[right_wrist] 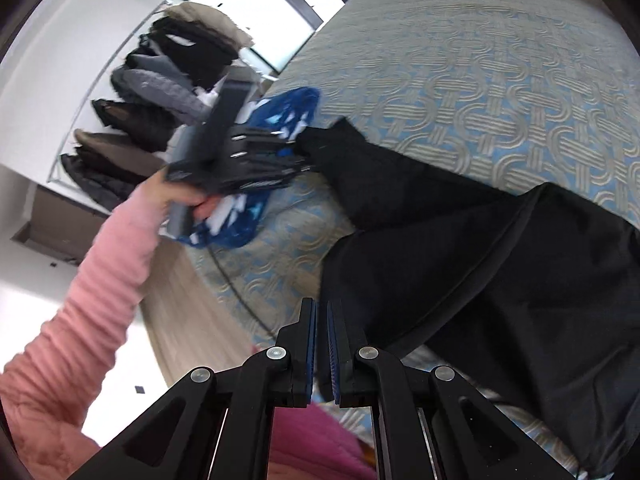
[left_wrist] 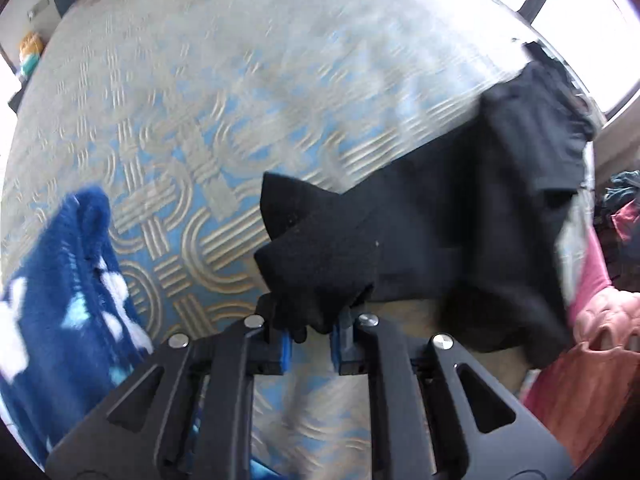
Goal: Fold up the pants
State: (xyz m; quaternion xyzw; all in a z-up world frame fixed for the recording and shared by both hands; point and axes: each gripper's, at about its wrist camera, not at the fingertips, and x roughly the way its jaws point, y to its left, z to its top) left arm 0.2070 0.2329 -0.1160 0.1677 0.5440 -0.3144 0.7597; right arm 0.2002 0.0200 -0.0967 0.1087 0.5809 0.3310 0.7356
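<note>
Black fabric, left wrist view: the left hand-held gripper (left_wrist: 310, 330) is clamped on a bunched leg end of the black pants (left_wrist: 440, 240), lifted clear of the patterned bedspread (left_wrist: 200, 120).
Pants position: the rest of the garment trails to the right across the bed, toward its edge; a blue fleece blanket (left_wrist: 60, 280) lies to the left.
Right wrist view: the right hand-held gripper (right_wrist: 322, 340) has its blue pads almost together; whether cloth sits between them cannot be told.
Other arm: a pink-sleeved arm (right_wrist: 100, 280) holds the left hand-held gripper at the leg end, just beside the blue fleece blanket.
Judged step: laying the pants out for a fold.
Doing it well: keep the clamp firm, pull the leg taut and level, and let no part slide off the bed edge.
</note>
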